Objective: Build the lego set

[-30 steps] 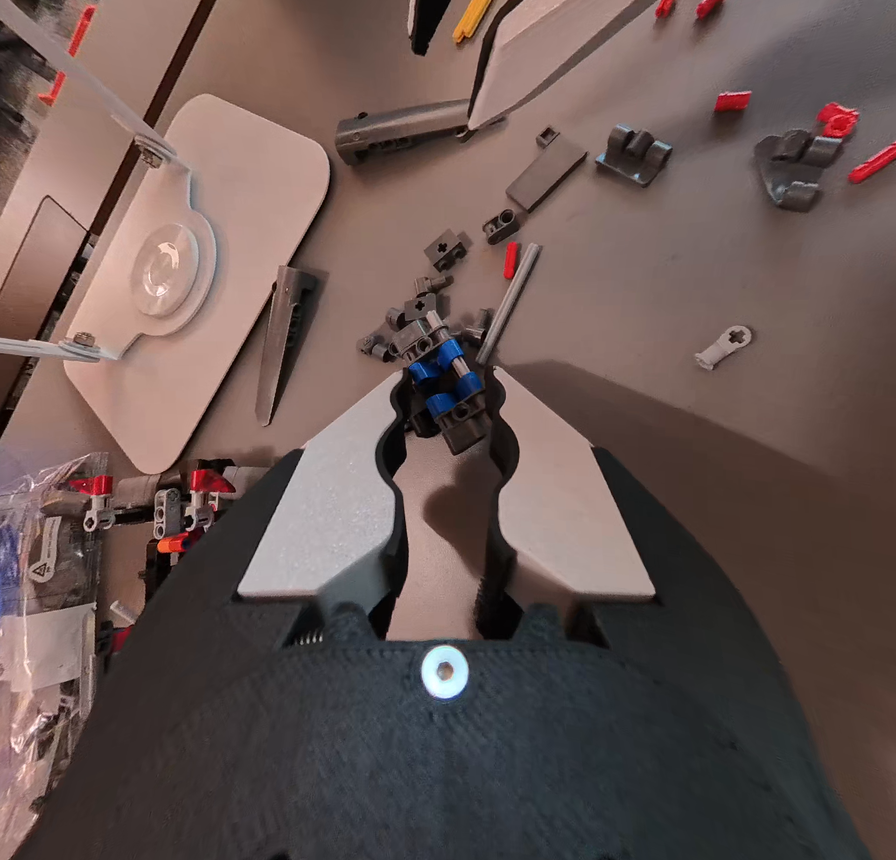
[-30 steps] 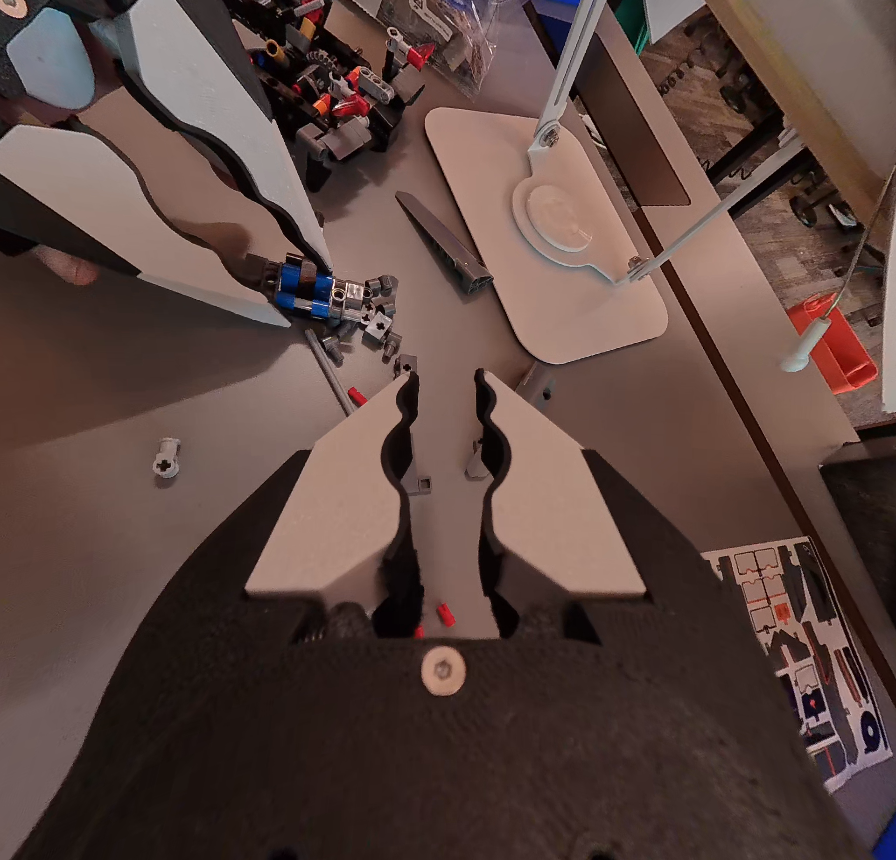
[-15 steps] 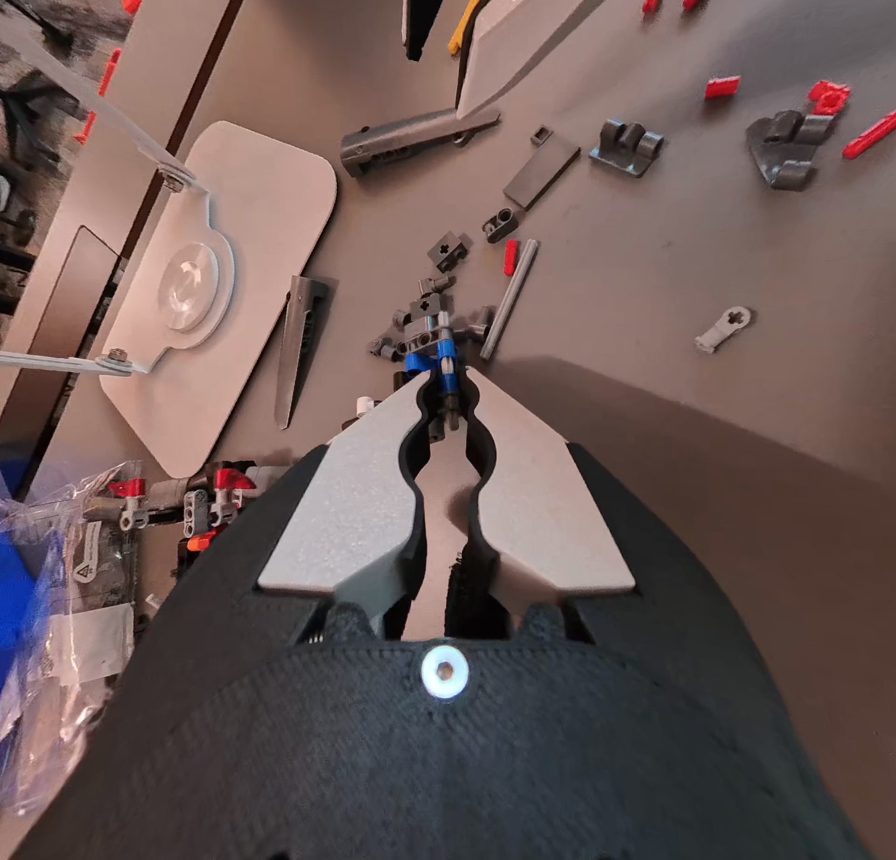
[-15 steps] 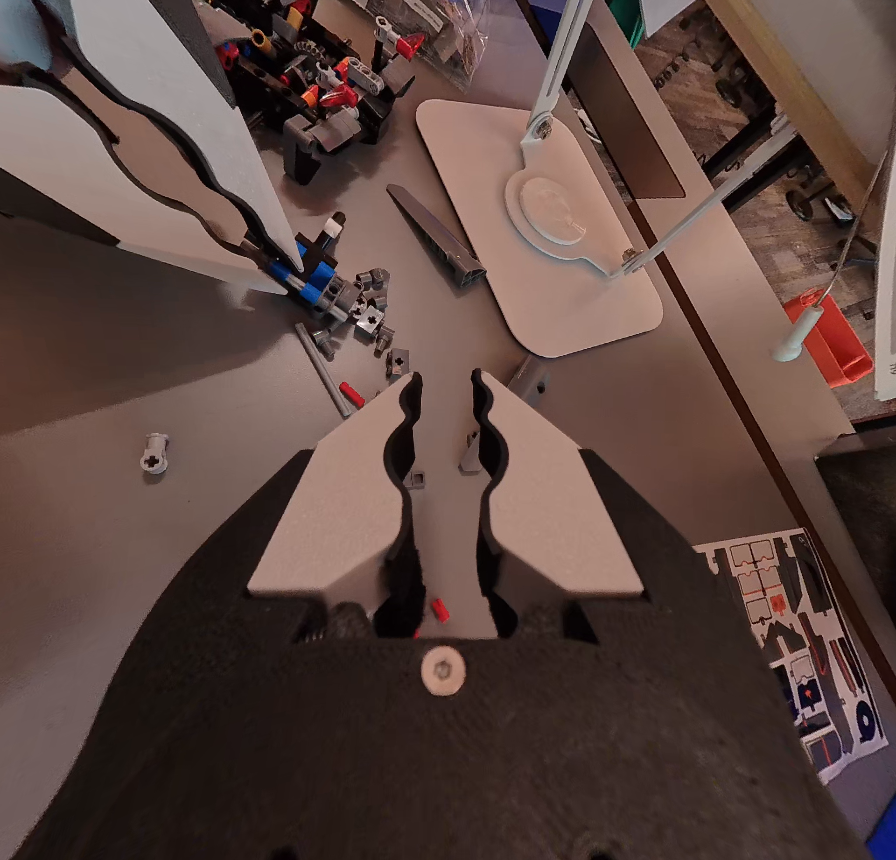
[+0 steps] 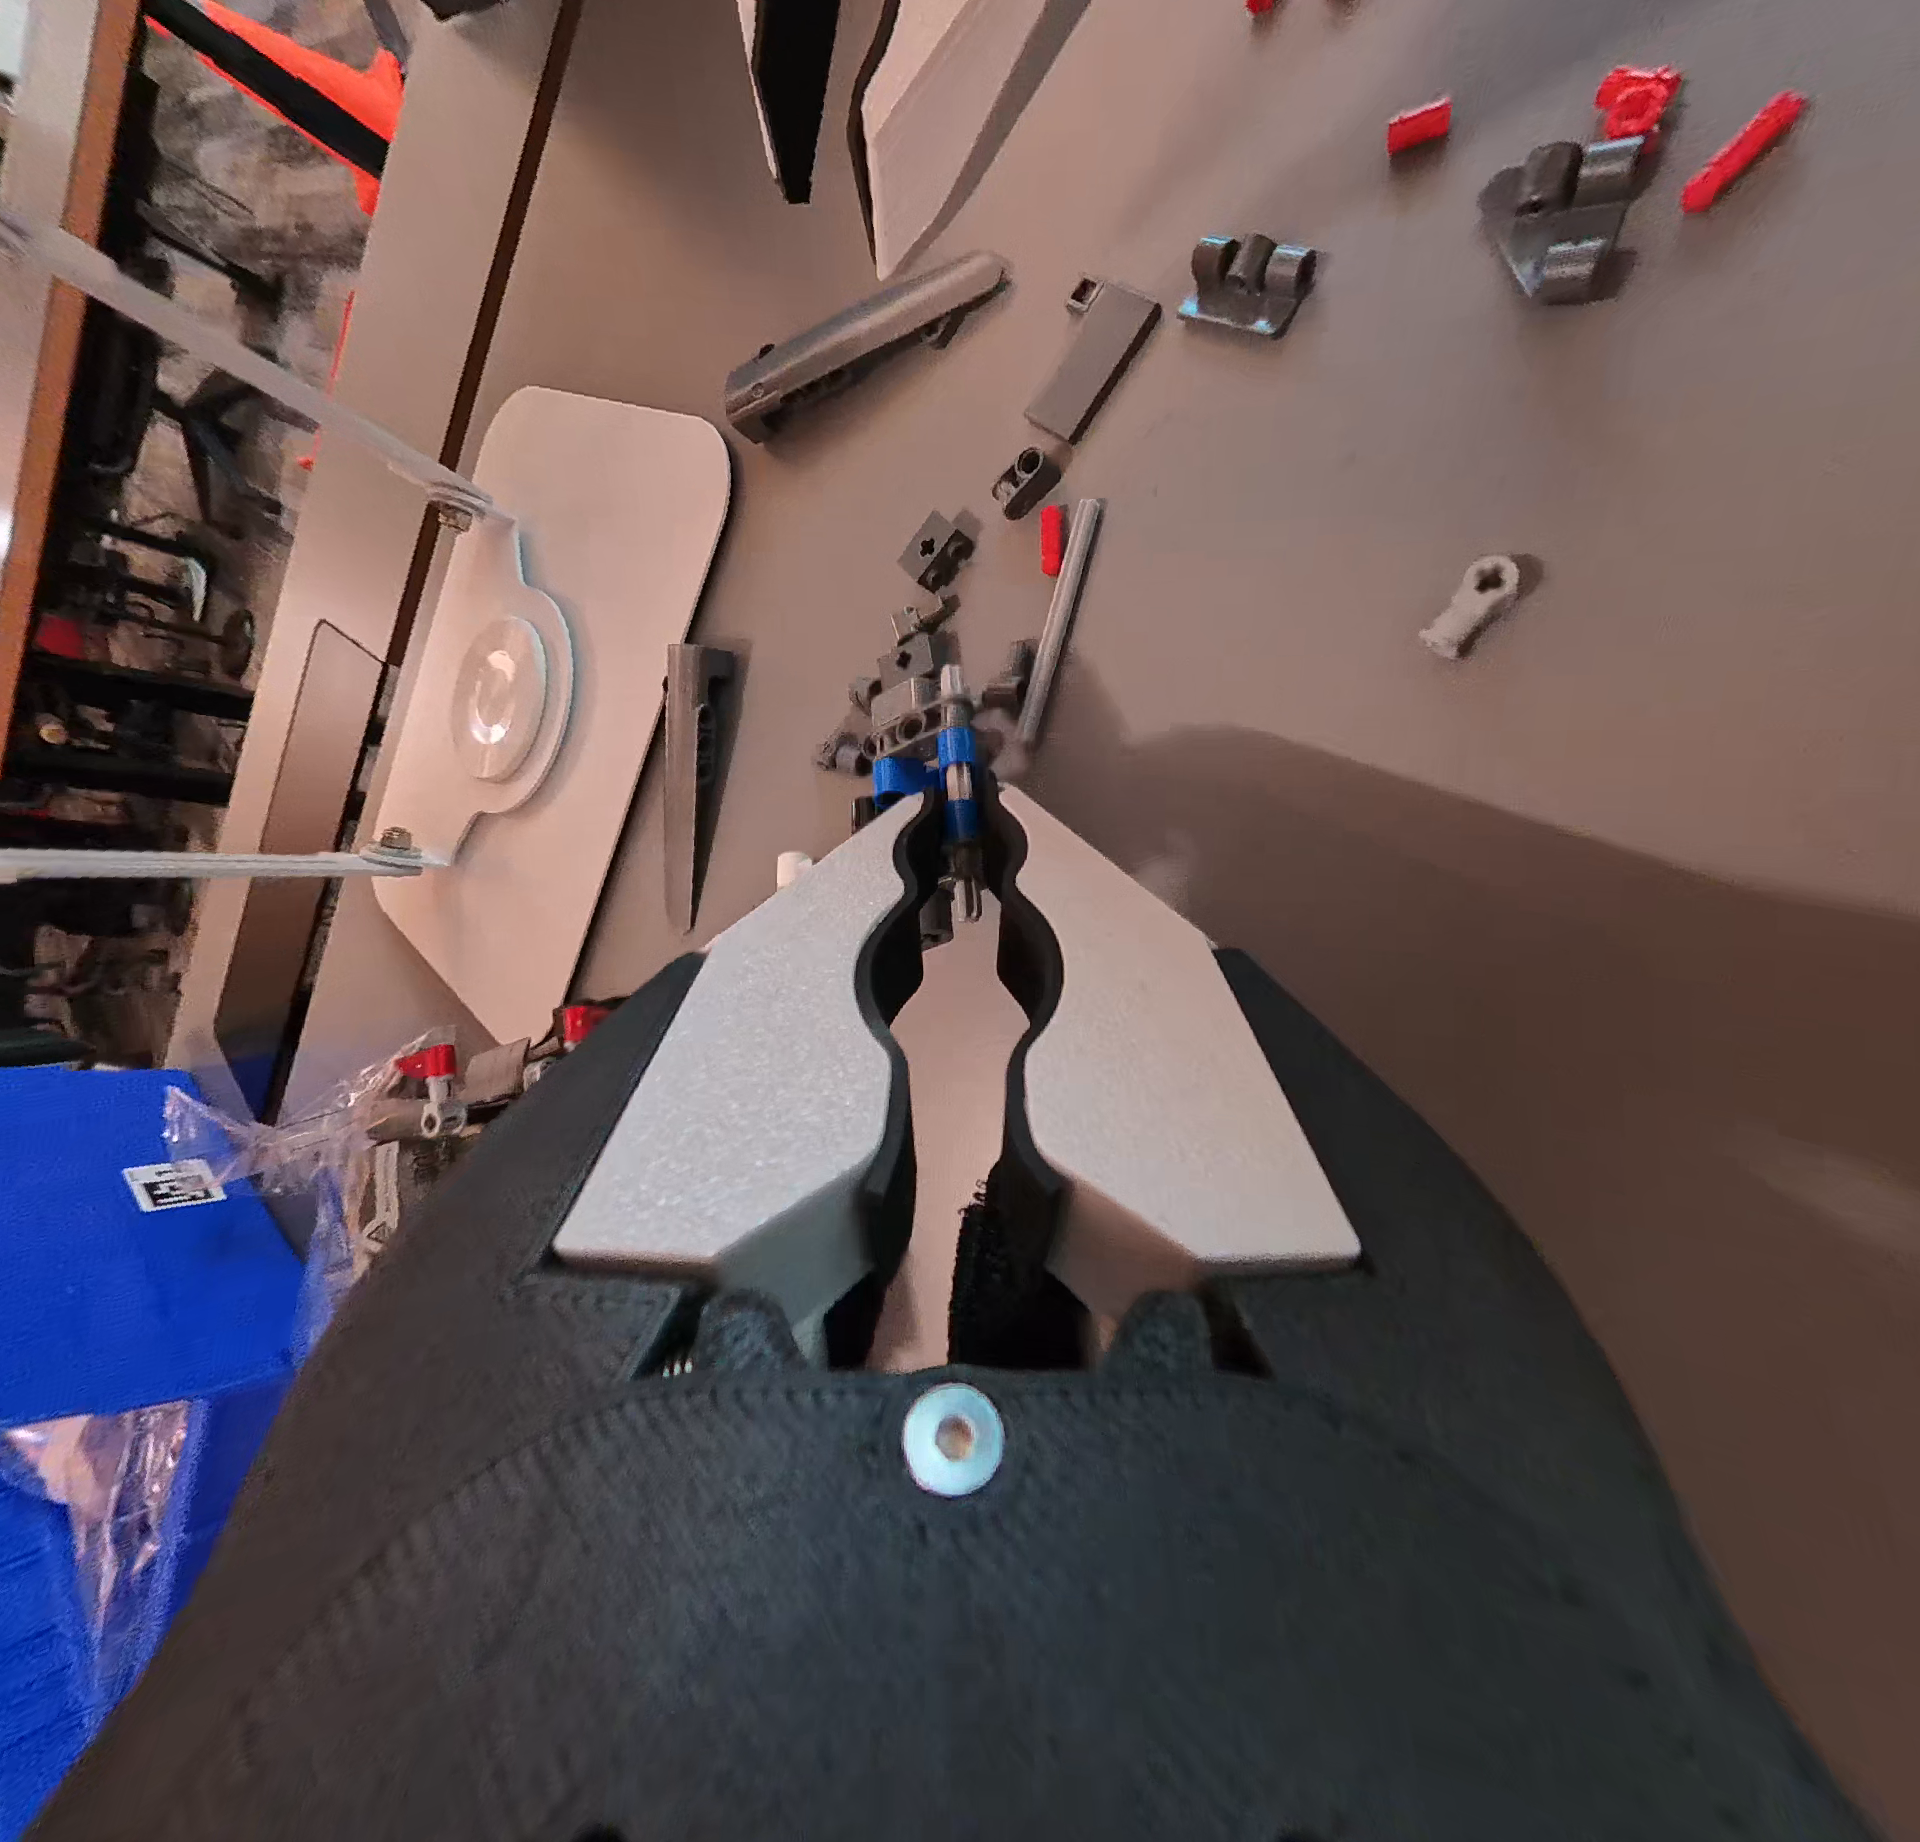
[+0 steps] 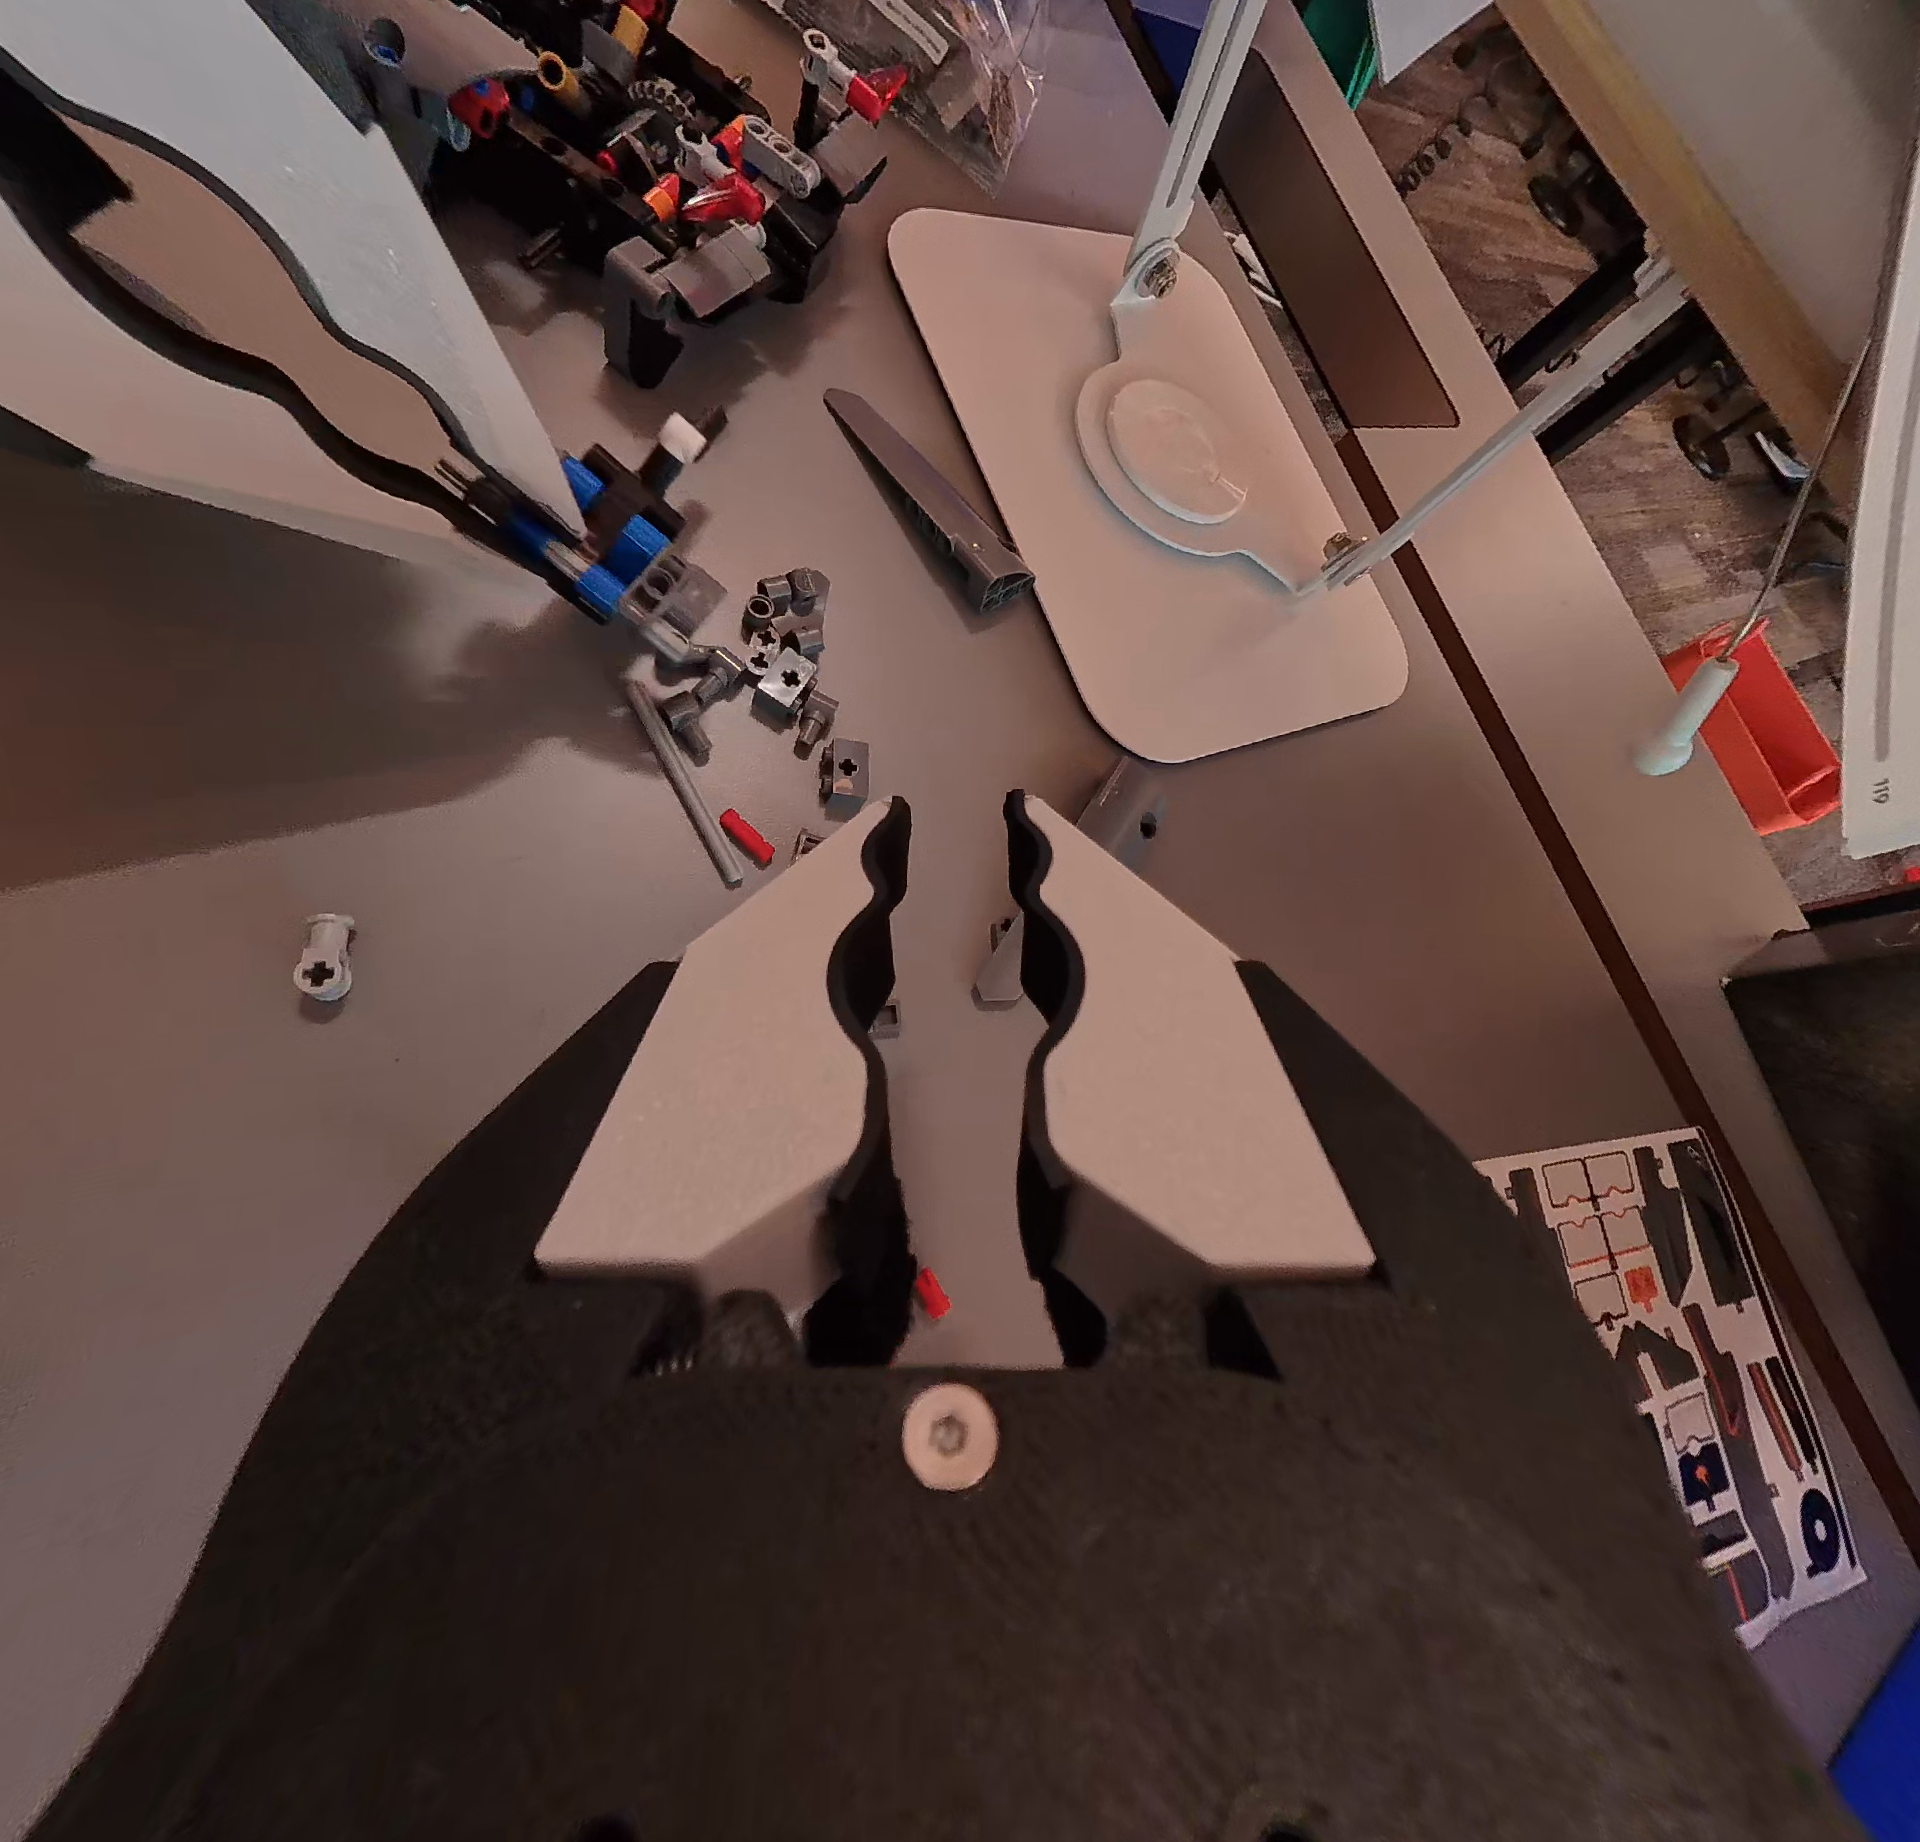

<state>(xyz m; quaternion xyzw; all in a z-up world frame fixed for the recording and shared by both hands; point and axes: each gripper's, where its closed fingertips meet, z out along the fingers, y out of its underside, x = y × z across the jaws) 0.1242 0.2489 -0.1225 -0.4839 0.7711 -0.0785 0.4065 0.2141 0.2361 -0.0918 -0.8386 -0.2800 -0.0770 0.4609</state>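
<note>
My left gripper [image 5: 961,810] is shut on a small blue and grey lego sub-assembly [image 5: 928,748], which sticks out past the fingertips low over the grey table [image 5: 1455,857]. The right wrist view shows the same gripper [image 6: 540,535] at the upper left holding this sub-assembly [image 6: 623,561] beside a pile of loose grey pieces [image 6: 784,649]. My right gripper [image 6: 956,805] is open and empty above the table, near a grey axle [image 6: 686,784] and a red pin [image 6: 746,836]. Its fingers [image 5: 935,78] show at the top of the left wrist view.
A partly built dark model [image 6: 675,161] and a plastic bag [image 6: 894,26] lie at the back. A white lamp base [image 6: 1143,493] and a pointed dark panel [image 6: 925,504] sit to the right. A sticker sheet [image 6: 1683,1377], red pins [image 5: 1418,125], grey brackets [image 5: 1247,286] and a blue bin [image 5: 125,1252] lie around. The tips of one gripper are about 10 cm away from the tips of the other. The grey axle [image 6: 686,784] sits 6 cm or so from the ends of my left fingers. My left wrist view [image 5: 1059,619] looks at it from another angle. From the right gripper's tips to the red pin [image 6: 746,836] is close to 6 cm. It is also in sight in the left wrist view [image 5: 1052,535].
My left gripper closed from open around the blue and grey sub-assembly to shut on it, and has tilted. My right gripper stayed open and shifted only a little.
</note>
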